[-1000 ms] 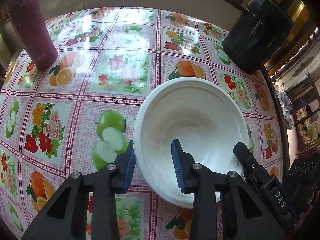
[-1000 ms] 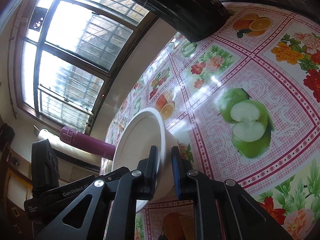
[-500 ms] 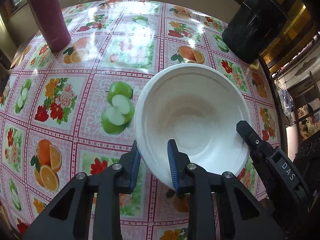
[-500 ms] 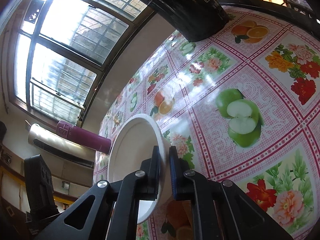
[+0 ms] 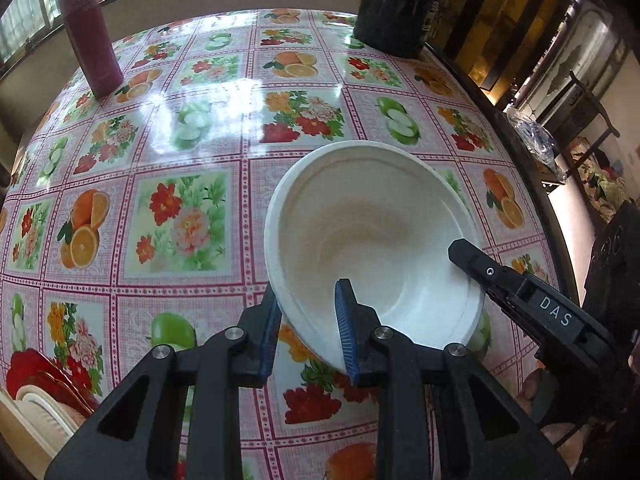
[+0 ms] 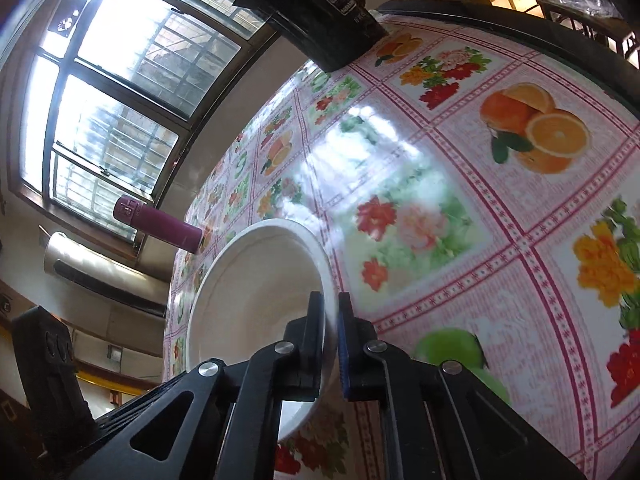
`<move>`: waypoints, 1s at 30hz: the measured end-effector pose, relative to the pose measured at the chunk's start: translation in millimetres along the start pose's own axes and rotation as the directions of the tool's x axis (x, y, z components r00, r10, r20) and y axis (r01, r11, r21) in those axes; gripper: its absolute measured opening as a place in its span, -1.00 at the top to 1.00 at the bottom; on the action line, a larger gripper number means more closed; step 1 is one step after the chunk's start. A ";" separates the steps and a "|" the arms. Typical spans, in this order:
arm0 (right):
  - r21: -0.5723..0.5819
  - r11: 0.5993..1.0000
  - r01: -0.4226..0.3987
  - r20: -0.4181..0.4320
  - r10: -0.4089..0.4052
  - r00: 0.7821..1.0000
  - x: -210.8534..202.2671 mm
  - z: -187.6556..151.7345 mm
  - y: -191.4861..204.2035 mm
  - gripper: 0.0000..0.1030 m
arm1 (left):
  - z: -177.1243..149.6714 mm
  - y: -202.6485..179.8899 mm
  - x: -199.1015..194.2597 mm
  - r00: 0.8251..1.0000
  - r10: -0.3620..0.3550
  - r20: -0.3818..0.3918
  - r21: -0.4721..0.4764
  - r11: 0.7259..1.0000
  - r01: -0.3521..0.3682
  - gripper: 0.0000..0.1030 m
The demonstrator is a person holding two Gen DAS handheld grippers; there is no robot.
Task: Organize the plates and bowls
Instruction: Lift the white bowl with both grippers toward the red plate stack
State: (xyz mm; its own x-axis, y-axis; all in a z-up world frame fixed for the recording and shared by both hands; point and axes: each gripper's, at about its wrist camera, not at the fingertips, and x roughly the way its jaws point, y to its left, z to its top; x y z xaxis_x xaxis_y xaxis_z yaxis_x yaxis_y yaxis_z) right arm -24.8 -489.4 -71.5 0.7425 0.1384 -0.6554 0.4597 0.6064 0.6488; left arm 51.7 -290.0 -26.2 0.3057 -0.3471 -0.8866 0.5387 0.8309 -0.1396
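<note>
The white bowl (image 5: 376,232) hung tilted above the table (image 5: 192,152), carried by both pairs of tongs at once. The left tongs (image 5: 306,336) were clenched on its near rim, one blue pad outside the wall and the other inside the hollow. The right tongs (image 6: 330,340) were pinched tight on the rim at the opposite side, and in the left view they reached in from the right. The bowl looked thin-walled and light, stiff enough to keep its shape, with a smooth surface that might slip if the grip eased; I judged the rolled rim the sound place to take it. Beyond the left tongs, far across the flowered cloth, stood a maroon flask (image 5: 90,36) and a black pot (image 5: 400,4). Low to the left of those tongs, a red plate (image 5: 36,372) showed at the edge, with something pale beside it that I could not make out.
</note>
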 end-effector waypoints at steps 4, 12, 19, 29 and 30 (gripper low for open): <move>-0.025 0.999 0.021 0.029 -0.020 0.999 -41.7 -28.1 -15.1 0.86 | -34.0 -16.5 -13.9 0.997 -0.026 0.071 0.047 0.999 0.023 0.53; -0.074 0.994 0.076 0.042 -0.073 0.996 -85.7 -68.9 -22.3 0.85 | -83.8 -30.1 -30.3 0.987 -0.024 0.161 0.112 0.994 0.006 0.53; -0.104 0.991 0.082 0.029 -0.080 0.996 -89.7 -91.5 -14.6 0.86 | -112.6 -23.5 -48.2 0.973 -0.004 0.233 0.135 0.990 -0.028 0.53; -0.156 0.985 0.072 0.027 -0.069 0.997 -90.3 -105.5 12.1 0.85 | -128.3 -5.7 -72.4 0.953 0.005 0.301 0.122 0.992 -0.044 0.53; -0.159 0.985 0.070 0.025 -0.067 0.997 -90.1 -106.3 13.7 0.85 | -129.0 -4.3 -74.5 0.952 0.006 0.307 0.120 0.992 -0.044 0.53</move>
State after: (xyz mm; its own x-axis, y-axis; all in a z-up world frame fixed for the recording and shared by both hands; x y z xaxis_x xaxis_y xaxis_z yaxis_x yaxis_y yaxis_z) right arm -137.2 -410.3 -44.7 0.7220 0.0777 -0.6875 0.4274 0.7314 0.5315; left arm -74.7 -211.6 -16.4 0.5351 -0.4594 -0.7090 0.6148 0.7873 -0.0461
